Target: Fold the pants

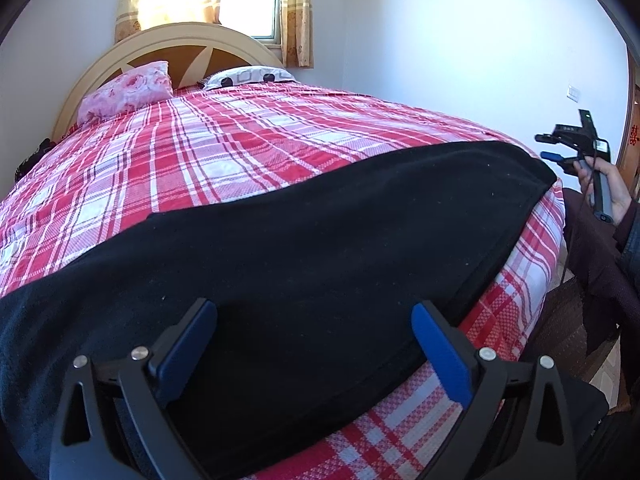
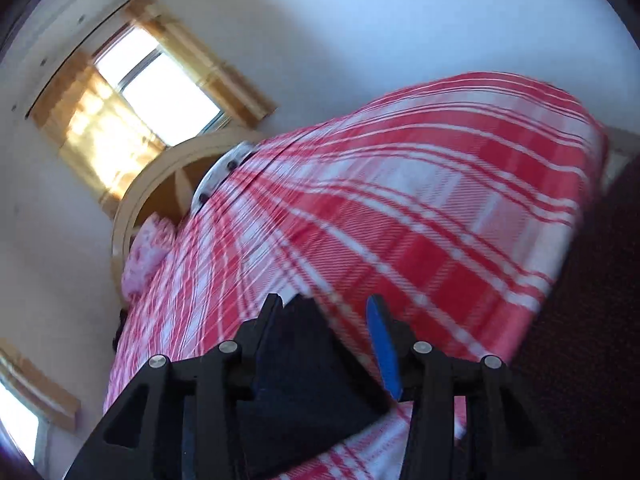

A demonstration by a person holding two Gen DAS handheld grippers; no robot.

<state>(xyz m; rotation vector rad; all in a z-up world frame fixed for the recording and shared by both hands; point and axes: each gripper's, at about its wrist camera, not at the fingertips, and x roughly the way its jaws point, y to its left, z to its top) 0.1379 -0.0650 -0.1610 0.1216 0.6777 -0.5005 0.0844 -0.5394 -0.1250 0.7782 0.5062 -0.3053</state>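
Note:
Black pants (image 1: 320, 232) lie flat in a long band across the near end of the bed. My left gripper (image 1: 312, 306) hovers just over their near edge, jaws wide open with nothing pinched. My right gripper (image 1: 546, 147) shows at the far right, held in a hand (image 1: 616, 200) just past the pants' right end. In the blurred right wrist view, a corner of the pants (image 2: 304, 360) lies between the fingers of the right gripper (image 2: 324, 304). That corner lies beside the left finger, and a gap separates it from the blue right pad (image 2: 382, 344), so the jaws stand open.
A red and white checked cover (image 1: 240, 152) spreads over the bed. A pink pillow (image 1: 128, 88) and a patterned white pillow (image 1: 248, 76) rest against the rounded headboard (image 1: 180, 38). A white wall runs along the bed's far side. The person's dark clothing (image 1: 600, 264) stands at the right corner.

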